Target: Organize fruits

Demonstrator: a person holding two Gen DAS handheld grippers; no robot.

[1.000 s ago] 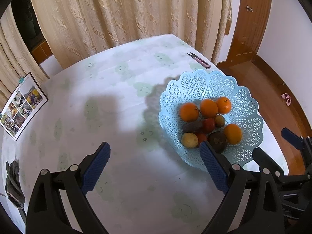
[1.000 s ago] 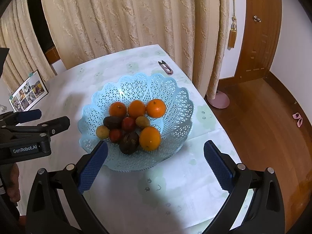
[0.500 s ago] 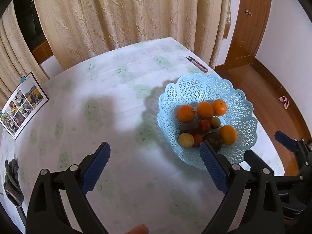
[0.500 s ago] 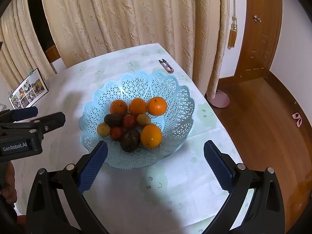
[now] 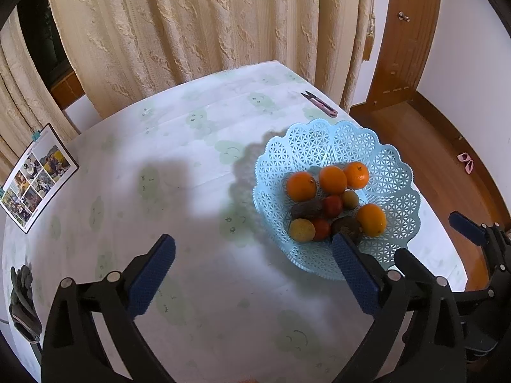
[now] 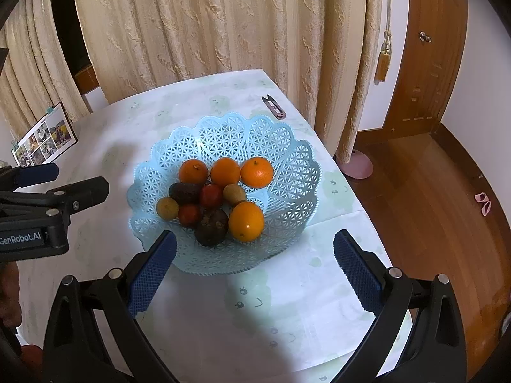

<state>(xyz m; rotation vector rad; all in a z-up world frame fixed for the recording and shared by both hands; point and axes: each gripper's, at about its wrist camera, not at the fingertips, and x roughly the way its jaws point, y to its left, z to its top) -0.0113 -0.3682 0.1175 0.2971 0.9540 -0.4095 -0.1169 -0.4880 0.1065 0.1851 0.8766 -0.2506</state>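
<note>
Everything here is placed against the blue lattice basket [image 6: 287,172], which sits toward the right edge of the round table [image 5: 191,166].

Far to the basket's left, at the table's rim, a photo sheet [image 5: 32,178] lies flat, and a dark bundle [image 5: 22,300], possibly a glove though the fisheye edge blurs it, rests at the near-left rim.

The left gripper [image 5: 254,274] hovers over bare tablecloth left of the basket, its blue pads [image 5: 153,274] spread wide apart with nothing between them. That fits a tool held in waiting rather than aimed at a fruit.

Inside the basket lie all the fruits in view, gathered in its low centre where the sloped walls would roll them. Three oranges [image 6: 225,172] form a row at the back. In front of them sit a dark oval fruit [image 6: 185,192], two small red fruits [image 6: 210,196] and two yellowish ones [image 6: 234,194]. At the front are a dark round fruit [image 6: 211,226] and a fourth orange [image 6: 246,221].

The right gripper [image 6: 255,271] hangs just before the basket's near rim, tongs likewise wide and empty, centred on the front pair.

Beyond the basket, near the curtain, lie small thread snips [image 6: 274,107].

With no fruit on the cloth, this fits either a finished gathering or a sort yet to be done.
</note>
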